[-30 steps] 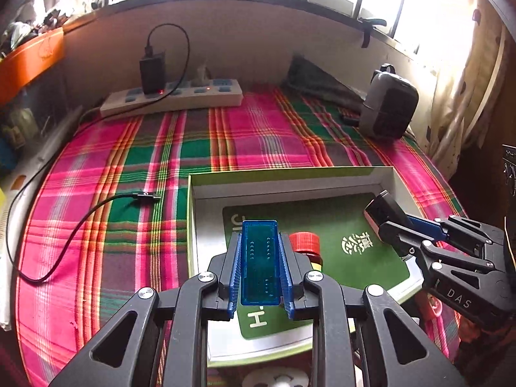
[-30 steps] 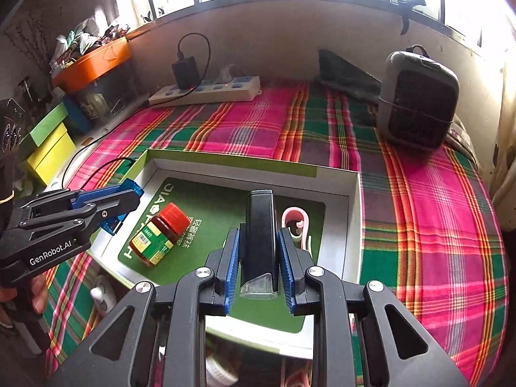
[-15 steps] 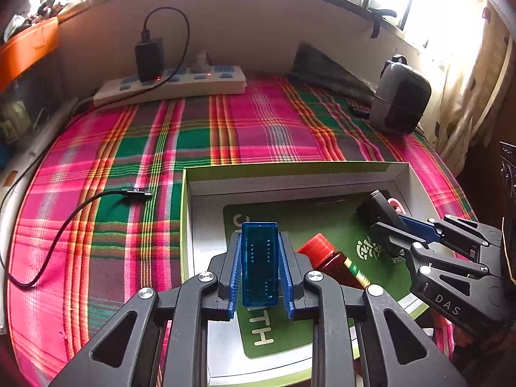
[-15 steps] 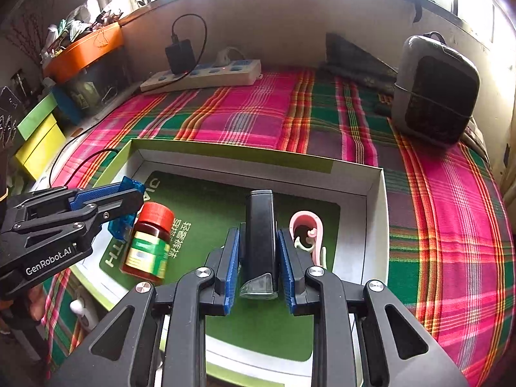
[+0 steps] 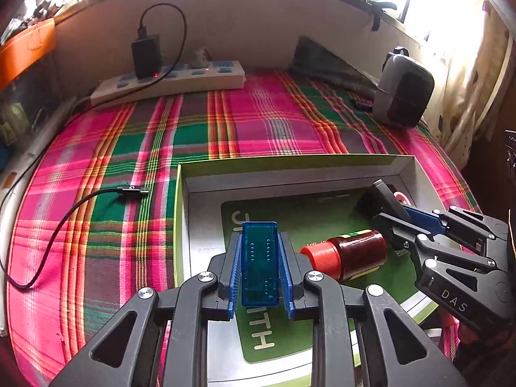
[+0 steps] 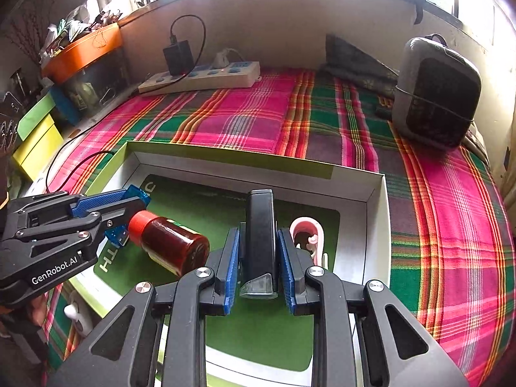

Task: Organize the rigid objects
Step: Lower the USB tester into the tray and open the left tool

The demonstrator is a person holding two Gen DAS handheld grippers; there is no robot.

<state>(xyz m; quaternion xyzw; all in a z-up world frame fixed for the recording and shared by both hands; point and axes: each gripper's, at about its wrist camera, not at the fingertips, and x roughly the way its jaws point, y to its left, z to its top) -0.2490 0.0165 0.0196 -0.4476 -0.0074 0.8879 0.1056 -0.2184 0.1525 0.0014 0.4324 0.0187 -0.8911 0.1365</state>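
Note:
My left gripper (image 5: 260, 248) is shut on a translucent blue block (image 5: 259, 271), held over the left part of a shallow white box (image 5: 290, 161) with a green liner. From the right, my right gripper (image 5: 382, 217) reaches into the box. In its own view the right gripper (image 6: 259, 245) is shut on a slim black device (image 6: 259, 219) with a clear end. A brown jar (image 6: 171, 245) with a red cap lies on its side in the box, cap beside my left gripper (image 6: 127, 214). A pink hook (image 6: 308, 235) lies just right of the black device.
A plaid cloth (image 5: 258, 122) covers the surface. At the back stand a power strip (image 5: 167, 80) with a black charger and a grey heater (image 5: 403, 93). A black cable (image 5: 64, 216) lies left of the box. Yellow-green boxes (image 6: 35, 142) sit at the far left.
The jar has swung round inside the box and now lies with its cap toward the left gripper. Both grippers keep their grips and have hardly moved.

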